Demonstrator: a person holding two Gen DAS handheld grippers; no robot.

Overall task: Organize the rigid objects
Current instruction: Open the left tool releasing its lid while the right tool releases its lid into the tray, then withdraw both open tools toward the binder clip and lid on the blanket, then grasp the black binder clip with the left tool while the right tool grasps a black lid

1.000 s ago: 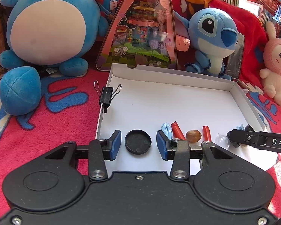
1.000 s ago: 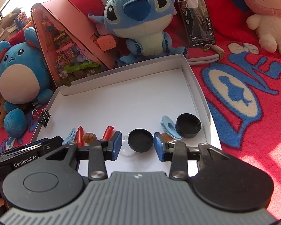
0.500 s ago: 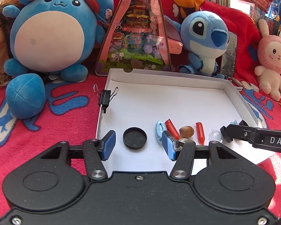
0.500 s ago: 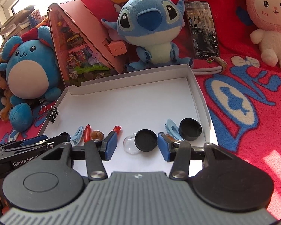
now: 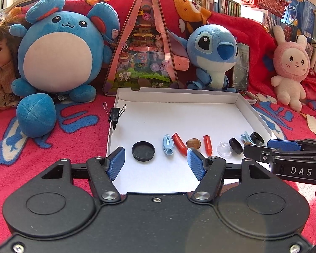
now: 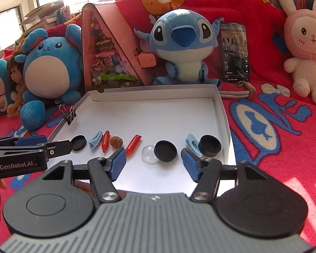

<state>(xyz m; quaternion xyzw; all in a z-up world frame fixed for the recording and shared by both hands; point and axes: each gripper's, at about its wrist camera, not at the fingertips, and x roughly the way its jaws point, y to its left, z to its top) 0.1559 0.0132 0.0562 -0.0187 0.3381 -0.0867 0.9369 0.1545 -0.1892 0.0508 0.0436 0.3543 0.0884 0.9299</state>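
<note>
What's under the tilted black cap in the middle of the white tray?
The black cap leans on a clear plastic dome; the white tray floor shows through the dome. The spot under the cap itself is hidden.

Red blanket [image 5: 73, 139] – tray [image 5: 179, 97], plushies [image 5: 59, 57]

The far half of the shallow white cardboard tray [image 6: 220, 113] gives you bare floor to pass over. A row of small objects, from the flat black round lid [image 5: 143, 151] to the black round cup [image 6: 210, 145], blocks its near edge. A black binder clip [image 5: 114, 115] grips the left wall; plush toys [image 5: 212, 54] crowd the back.
</note>
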